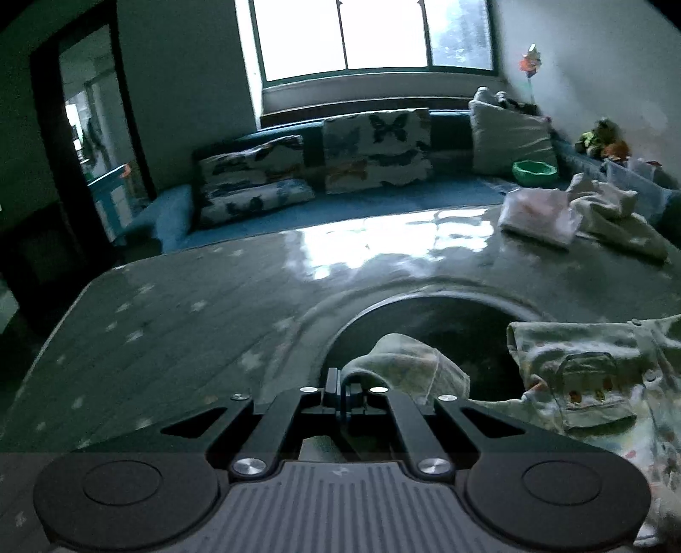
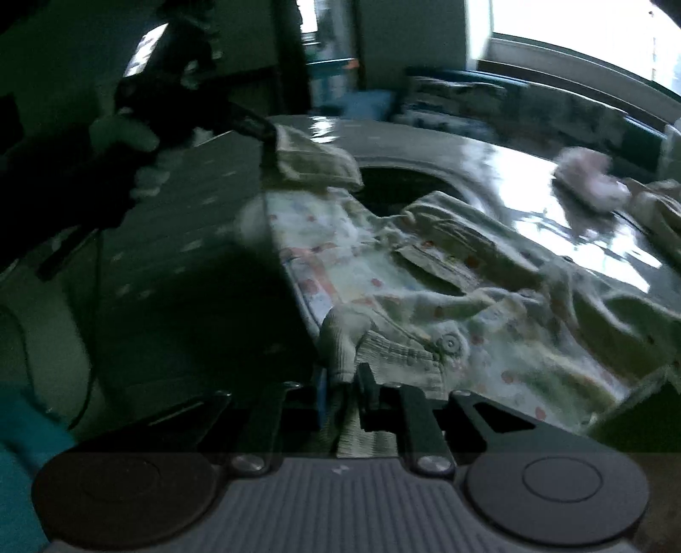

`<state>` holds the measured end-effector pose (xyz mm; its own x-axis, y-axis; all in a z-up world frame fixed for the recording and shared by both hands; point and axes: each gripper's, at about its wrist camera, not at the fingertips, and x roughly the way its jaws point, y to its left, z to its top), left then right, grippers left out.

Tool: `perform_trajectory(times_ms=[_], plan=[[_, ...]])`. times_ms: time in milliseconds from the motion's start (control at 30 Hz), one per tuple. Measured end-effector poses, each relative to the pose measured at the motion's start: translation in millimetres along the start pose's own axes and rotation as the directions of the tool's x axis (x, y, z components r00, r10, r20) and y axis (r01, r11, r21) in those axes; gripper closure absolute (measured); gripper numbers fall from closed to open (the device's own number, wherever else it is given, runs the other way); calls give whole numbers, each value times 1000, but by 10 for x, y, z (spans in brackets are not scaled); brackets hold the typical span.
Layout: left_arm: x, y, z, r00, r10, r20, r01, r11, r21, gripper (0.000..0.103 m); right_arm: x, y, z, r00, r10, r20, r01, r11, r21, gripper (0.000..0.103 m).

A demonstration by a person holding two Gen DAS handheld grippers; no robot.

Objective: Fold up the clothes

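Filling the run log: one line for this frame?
left gripper: shut on printed garment | right gripper: shut on printed garment | table

Left tongs [image 1: 343, 393] and right tongs [image 2: 344, 385], both clamped tight on cloth.

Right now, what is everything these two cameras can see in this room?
Printed baby garment: one, pale with small coloured prints and a button, spread on the table, both grippers holding it.
Table: one, grey and glossy with a dark round patch.
Folded pale clothes: one small pile, whitish pink, far right of the table.
Crumpled cream cloth: one, beside that pile.
Butterfly cushions: three, white with dark prints, on the blue sofa.
Plain cushion: one, pale, at the sofa's corner.
Green bowl: one, on the sofa.
Window: one, bright, behind the sofa.
Left gripper: black, shut on a garment fold.
Right gripper: black, shut on the garment's edge.
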<state>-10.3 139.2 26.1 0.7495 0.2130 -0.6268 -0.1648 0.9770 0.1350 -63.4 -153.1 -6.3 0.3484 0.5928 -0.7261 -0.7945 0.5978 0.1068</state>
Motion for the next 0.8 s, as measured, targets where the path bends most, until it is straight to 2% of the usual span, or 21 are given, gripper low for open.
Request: perform_trajectory(times_ms=[200,333,400,500,600,667,733,800], plan=[[-338,387,-326,998,52,-36,-52,999,-15,101,11,423,-50,989,143,-47,-147,983,-105,91],[-542,607,-590,993,86,-82,-89,996,-28,101,13,653,-132,968,237,-82,-247,958,-147,90],[-582,711,-706,988,99,-118,-104,994,-37,100,-10,665,-129,963,257,-84,-267,953,-141,86],[-586,839,-777,982,96,-161,-109,992,-70,94,-108,588,-50,963,264,-60,-269,957,-109,83],[-605,895,-734,983,95,-159,-106,992,-63,79,-288,368,90,978,207,-1,-206,977,-58,80],[-632,899,-687,984,101,-144,-108,993,-46,69,-354,229,190,987,154,34,-153,988,-25,67],[-650,887,-629,987,90,-136,-95,995,-30,53,-448,-40,271,995,60,77,-63,997,33,63],[-647,921,-584,987,93,-134,-98,995,-29,50,-506,-292,303,995,-19,93,9,994,106,60]])
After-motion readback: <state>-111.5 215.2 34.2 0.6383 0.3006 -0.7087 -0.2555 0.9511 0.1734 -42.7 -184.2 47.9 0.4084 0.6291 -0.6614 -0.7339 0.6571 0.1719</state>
